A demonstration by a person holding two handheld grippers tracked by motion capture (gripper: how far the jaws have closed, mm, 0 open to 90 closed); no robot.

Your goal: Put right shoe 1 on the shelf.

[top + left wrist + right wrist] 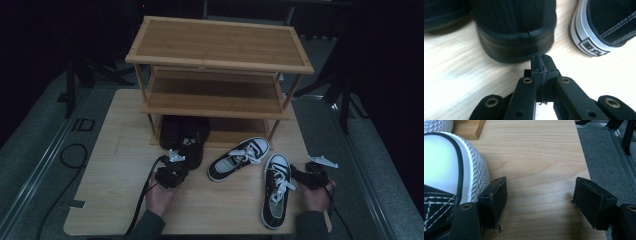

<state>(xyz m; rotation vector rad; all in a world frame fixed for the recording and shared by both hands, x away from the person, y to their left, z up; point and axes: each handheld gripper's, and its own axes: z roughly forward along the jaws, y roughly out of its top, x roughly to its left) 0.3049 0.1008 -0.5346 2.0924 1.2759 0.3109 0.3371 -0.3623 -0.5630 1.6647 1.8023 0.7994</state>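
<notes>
Jaws of the left hand-held gripper [541, 58] are pressed together, empty, tips just behind the black shoe's [515, 32] heel on the worktop [120, 200]. Right hand-held gripper [539, 200] stands wide, holding nothing, one jaw beside the sneaker's [451, 167] white toe cap. High view adds the shelf rack [218, 60].

table [115, 200] | on it: shoe rack [220, 50], black shoes [192, 137], two sneakers [239, 157]
</notes>
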